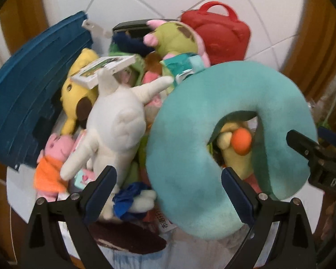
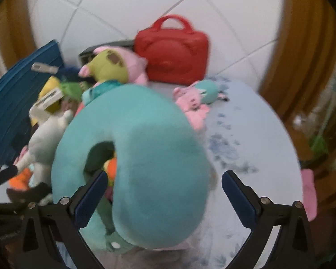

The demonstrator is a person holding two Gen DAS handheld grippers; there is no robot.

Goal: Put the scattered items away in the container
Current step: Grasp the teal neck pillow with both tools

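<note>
A teal neck pillow [image 1: 212, 134] lies on top of a heap of plush toys in the container, whose dark rim [image 1: 132, 25] shows at the back. A white plush [image 1: 118, 123], a yellow plush [image 1: 78, 92], a pink plush [image 1: 56, 148] and a green-and-pink plush [image 1: 177, 38] are in the heap. My left gripper [image 1: 168, 190] is open above the heap, its jaws either side of the pillow's lower arm. My right gripper [image 2: 164, 192] is open over the pillow [image 2: 145, 157]. A pink plush [image 2: 191, 105] and a teal plush [image 2: 208, 90] lie on the table to the right.
A blue lid [image 1: 26, 96] leans at the left of the container. A red case [image 2: 172, 51] stands at the back. The round table [image 2: 257, 145] has a pale floral cloth. A pink item [image 2: 308, 192] lies at its right edge.
</note>
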